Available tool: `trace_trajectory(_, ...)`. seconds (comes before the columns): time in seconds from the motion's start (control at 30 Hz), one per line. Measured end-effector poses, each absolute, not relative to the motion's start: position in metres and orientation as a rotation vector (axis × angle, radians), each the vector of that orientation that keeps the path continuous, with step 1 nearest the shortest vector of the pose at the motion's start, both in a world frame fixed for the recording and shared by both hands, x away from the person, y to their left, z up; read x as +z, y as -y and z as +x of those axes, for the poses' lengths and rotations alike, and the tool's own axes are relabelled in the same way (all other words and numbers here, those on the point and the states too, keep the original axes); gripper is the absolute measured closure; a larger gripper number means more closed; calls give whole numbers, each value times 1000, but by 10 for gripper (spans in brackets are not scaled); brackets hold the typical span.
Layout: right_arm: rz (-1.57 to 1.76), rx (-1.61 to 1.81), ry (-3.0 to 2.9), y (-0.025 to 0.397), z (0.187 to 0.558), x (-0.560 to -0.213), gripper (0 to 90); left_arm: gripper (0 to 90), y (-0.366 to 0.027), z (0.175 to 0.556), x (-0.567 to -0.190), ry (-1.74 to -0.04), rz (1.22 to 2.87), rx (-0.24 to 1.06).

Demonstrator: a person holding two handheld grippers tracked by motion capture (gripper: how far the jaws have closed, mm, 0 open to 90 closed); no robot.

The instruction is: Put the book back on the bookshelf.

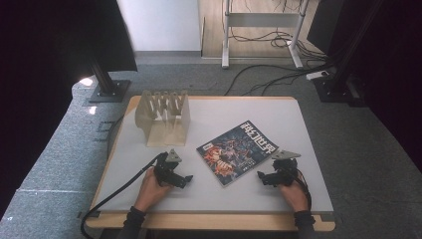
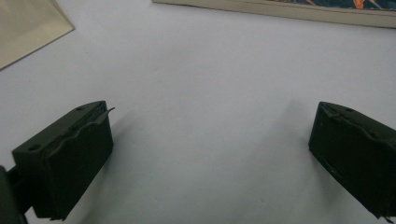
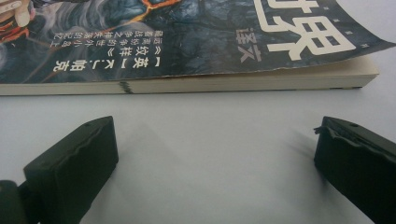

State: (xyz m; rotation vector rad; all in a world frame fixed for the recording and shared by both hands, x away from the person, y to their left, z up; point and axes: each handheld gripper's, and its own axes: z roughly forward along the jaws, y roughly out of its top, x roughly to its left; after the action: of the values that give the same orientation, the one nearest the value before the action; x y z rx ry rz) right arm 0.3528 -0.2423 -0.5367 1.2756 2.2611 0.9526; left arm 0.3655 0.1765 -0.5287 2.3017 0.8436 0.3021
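Note:
A magazine (image 1: pixel 237 152) with a dark illustrated cover and white characters lies flat and skewed on the grey table top (image 1: pixel 249 112), right of centre. My left gripper (image 1: pixel 187 178) rests low on the table to its left, open and empty; its view shows bare table between the jaws (image 2: pixel 212 135) and the magazine's edge (image 2: pixel 280 9) beyond. My right gripper (image 1: pixel 260 175) sits just right of the magazine's near corner, also open and empty. Its jaws face the page edges (image 3: pixel 233 81) a short way off, with the gripper midpoint (image 3: pixel 215 140) over bare table.
A beige slotted rack (image 1: pixel 164 118) stands upright at the table's back left; its base corner (image 2: pixel 28 28) shows in the left gripper view. A black cable (image 1: pixel 117 191) trails off the left front edge. Monitor stands and floor cables lie beyond the table.

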Motion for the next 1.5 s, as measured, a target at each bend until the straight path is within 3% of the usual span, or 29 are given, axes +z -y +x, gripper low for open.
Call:
trace_trajectory(0.8, 1290, 980, -2233, 240, 354, -520, 1, 0, -178, 378, -510, -818, 2325, 234)
trace_trajectory(1.5, 1197, 997, -2256, 229, 379, -494, 0, 0, -121, 414, -472, -659, 2393, 237)
